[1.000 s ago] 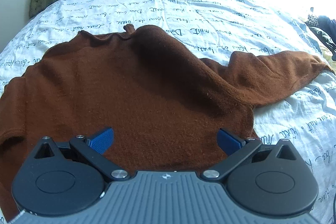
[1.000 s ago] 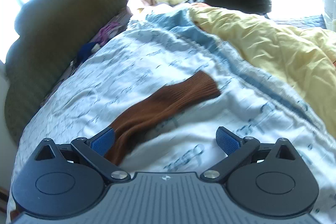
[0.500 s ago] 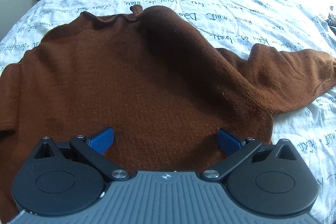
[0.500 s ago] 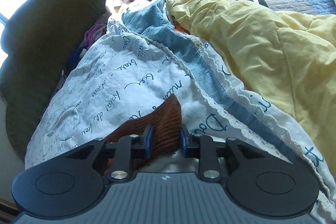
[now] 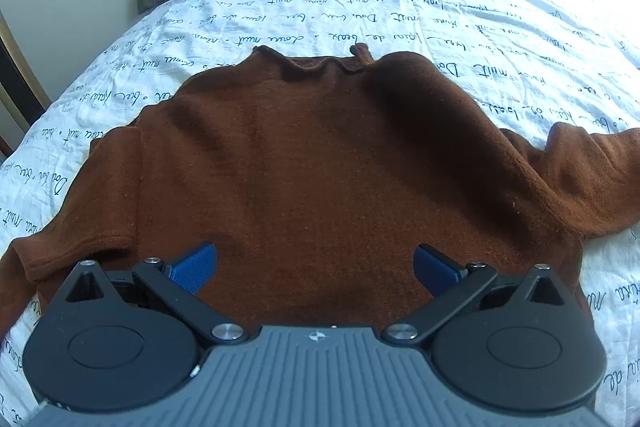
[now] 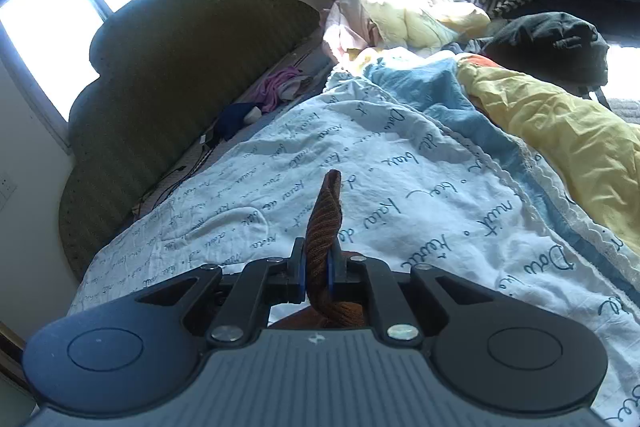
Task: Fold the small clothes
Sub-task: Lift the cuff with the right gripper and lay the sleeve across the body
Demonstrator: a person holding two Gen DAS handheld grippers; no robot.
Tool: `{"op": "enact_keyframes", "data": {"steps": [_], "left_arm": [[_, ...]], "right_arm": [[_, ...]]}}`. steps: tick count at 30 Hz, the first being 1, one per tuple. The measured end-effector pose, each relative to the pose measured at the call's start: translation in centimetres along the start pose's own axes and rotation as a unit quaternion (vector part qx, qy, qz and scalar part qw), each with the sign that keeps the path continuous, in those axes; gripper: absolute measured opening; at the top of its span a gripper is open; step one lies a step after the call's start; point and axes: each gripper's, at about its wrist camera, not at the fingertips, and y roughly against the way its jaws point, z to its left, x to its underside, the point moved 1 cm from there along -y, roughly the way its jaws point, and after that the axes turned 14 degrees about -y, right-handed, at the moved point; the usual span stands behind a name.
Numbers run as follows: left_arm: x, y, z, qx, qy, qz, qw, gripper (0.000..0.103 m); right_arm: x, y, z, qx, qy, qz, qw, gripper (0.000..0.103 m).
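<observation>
Brown sweater lies flat on the white bedspread with blue handwriting, just ahead of and below the left gripper. This gripper hangs over the hem with its jaws wide apart and nothing between them. The right gripper has its jaws closing, pads pressed on the ribbed sleeve cuff (it sticks up ahead of the fingers). Beyond it, to the right, lies a yellow blanket.
</observation>
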Motion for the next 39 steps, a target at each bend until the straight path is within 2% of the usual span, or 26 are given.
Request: {"op": "enact_keyframes", "data": {"steps": [7,17,31,39], "left_arm": [[1.8,-0.2,4.3,0.018,0.009,-0.002,0.9998,0.103],[4.0,-1.2,9.9,0.042,0.031,-0.001,0.9986,0.103],[7.4,-2.0,16.6,0.039,0.042,0.018,0.9982,0.103],[10.0,-1.6,21.3,0.035,0.076,0.033,0.996,0.103]], "right_arm": [[5.9,0.5,7.5,-0.041,0.03,0.03,0.998,0.008],[16.6,-1.3,15.3,-0.078,0.04,0.097,0.991,0.008],[29.7,-6.2,25.4,-0.117,0.074,0.202,0.97,0.008],[36.0,-7.9,29.2,-0.128,0.113,0.243,0.955,0.008]]}}
